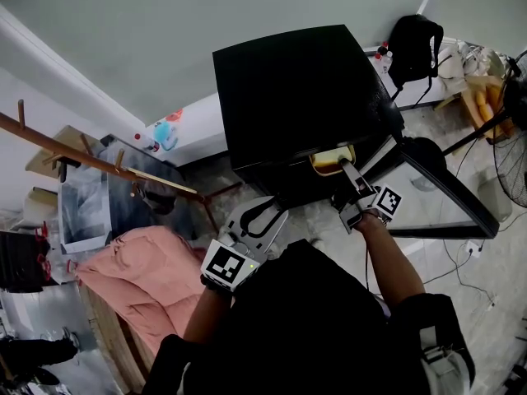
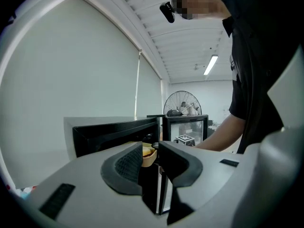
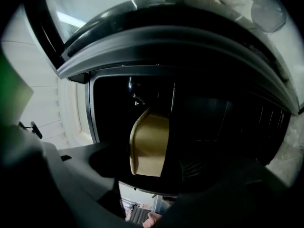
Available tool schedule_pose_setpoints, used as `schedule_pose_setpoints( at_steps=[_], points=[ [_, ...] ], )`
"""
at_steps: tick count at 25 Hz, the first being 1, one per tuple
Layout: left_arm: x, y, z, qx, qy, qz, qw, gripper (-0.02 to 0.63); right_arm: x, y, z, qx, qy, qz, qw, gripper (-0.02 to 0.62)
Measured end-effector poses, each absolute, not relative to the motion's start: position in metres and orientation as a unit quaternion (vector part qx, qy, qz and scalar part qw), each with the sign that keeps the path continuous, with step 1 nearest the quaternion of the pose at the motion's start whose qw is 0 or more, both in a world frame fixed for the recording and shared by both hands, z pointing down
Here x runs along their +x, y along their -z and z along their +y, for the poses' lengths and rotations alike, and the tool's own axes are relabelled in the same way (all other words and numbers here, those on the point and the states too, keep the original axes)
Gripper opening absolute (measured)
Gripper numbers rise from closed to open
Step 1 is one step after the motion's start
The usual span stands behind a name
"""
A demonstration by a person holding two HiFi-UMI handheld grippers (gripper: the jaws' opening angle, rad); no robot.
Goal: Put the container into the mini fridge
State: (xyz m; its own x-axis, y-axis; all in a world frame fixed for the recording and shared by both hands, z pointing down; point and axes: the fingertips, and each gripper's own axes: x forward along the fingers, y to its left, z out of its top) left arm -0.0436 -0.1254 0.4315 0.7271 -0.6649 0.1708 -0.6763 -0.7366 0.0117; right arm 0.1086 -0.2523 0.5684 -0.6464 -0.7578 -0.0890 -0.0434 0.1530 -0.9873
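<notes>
A black mini fridge [image 1: 296,97] stands on the floor with its glass door [image 1: 436,188] swung open to the right. A yellow container [image 1: 329,159] sits in the fridge's opening, just inside the front edge. My right gripper [image 1: 344,171] reaches to it. In the right gripper view the container [image 3: 149,144] lies between the wide-apart jaws of the right gripper [image 3: 149,161], and the far jaw covers its right side. My left gripper [image 1: 270,214] hangs back near the person's body. The left gripper [image 2: 150,151] has only a narrow gap between its jaws and holds nothing.
A pink cushion [image 1: 140,278] and a wooden rack [image 1: 82,159] lie to the left. A black backpack [image 1: 412,48] hangs behind the fridge. A standing fan [image 1: 515,171] is at the right edge, with cables on the floor beside the door.
</notes>
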Motion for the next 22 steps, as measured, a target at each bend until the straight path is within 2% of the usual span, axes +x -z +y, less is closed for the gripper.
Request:
schedule_pose_setpoints(
  at_steps=[5,14,18,22],
  points=[
    [-0.04,-0.432,-0.13,0.93,-0.07,-0.357,0.048,0.118,0.115,-0.565,-0.241,-0.306,0.568,0.705,0.293,0.316],
    [-0.028,-0.444,-0.135,0.94,-0.066,-0.331,0.054,0.117,0.106,-0.556,-0.209,-0.388,0.504,0.743,0.21,0.312],
    [-0.029,-0.446,-0.134,0.943,-0.07,-0.321,0.059,0.115,0.101,-0.549,-0.205,-0.415,0.45,0.775,0.16,0.227],
    [-0.034,-0.446,-0.136,0.941,-0.07,-0.326,0.059,0.114,0.097,-0.549,-0.209,-0.423,0.449,0.773,0.148,0.119]
  ],
)
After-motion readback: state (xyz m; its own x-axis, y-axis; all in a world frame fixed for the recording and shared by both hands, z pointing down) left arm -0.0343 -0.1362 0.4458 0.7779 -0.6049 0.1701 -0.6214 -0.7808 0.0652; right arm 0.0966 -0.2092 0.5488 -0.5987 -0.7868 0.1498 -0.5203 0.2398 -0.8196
